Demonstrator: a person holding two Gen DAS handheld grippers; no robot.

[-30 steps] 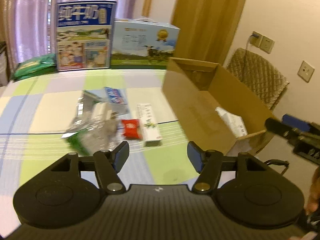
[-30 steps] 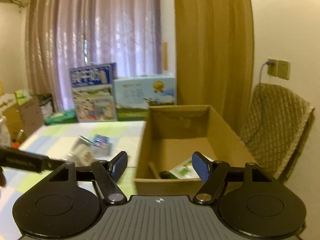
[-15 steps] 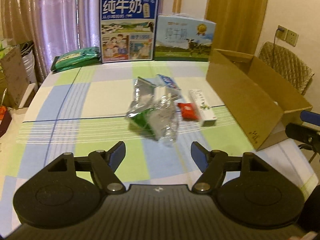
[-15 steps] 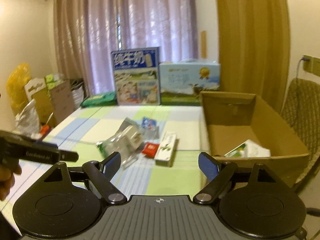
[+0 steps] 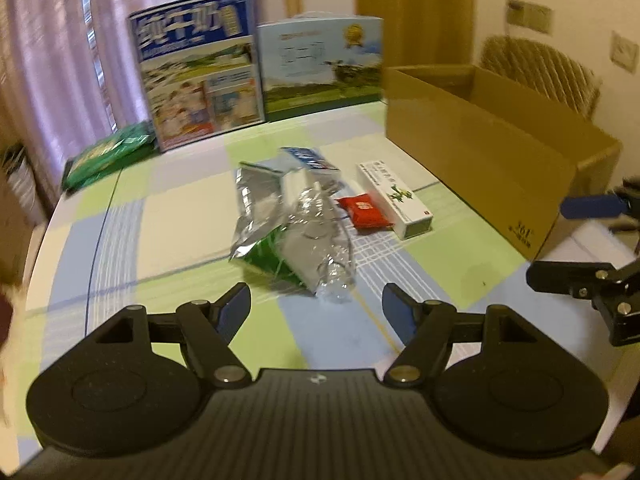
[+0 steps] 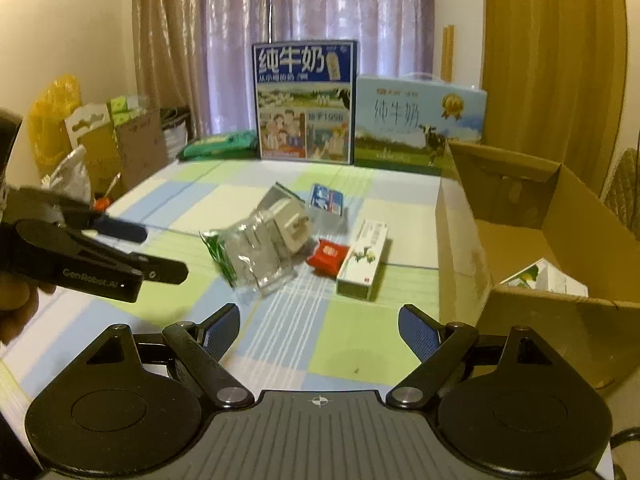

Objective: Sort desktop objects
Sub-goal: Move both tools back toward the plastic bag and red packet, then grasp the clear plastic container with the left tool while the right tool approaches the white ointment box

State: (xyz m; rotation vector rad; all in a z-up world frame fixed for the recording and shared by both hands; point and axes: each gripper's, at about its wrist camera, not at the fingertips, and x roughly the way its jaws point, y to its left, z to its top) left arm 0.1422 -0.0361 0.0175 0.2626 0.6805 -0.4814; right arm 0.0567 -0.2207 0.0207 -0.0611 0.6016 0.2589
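Both claws hang wide open and empty, left gripper and right gripper low in frame. Mid-frame on the checked tablecloth lies a crinkled silver-and-green foil bag: likely light, limp, slippery, best pinched at its flat edge.

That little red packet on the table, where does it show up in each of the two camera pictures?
Left wrist view: the small red packet lies right of centre, touching the long white carton.
Right wrist view: the small red packet lies at centre, just left of that carton.
Shared landmark: the open brown cardboard box, to the right in both.
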